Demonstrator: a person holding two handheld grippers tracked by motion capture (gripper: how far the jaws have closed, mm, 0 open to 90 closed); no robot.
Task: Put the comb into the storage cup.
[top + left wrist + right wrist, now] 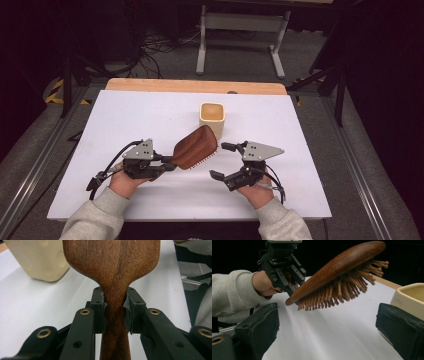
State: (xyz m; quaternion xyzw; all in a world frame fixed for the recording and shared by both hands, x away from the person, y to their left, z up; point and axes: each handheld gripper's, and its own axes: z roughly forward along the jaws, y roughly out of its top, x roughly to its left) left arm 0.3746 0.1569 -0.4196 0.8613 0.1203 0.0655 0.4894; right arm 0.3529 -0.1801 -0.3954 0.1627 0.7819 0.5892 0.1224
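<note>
A brown wooden hairbrush (195, 146) hangs above the white table, bristles facing down and to the right. My left gripper (169, 163) is shut on its narrow handle (114, 312), and the pads press it from both sides. From the right gripper view, the brush head (342, 262) tilts up to the right with its wooden pins (337, 293) showing beneath. My right gripper (222, 161) stands open, right of the brush, with nothing between its jaws. A cream square cup (212, 118) stands upright behind the brush.
The white board (150, 115) lies on a wooden tabletop (195, 86). The cream cup (37, 260) is close beside the brush head, and its rim (409, 293) lies just past my right gripper's far jaw. A metal frame (240, 30) stands on the floor beyond.
</note>
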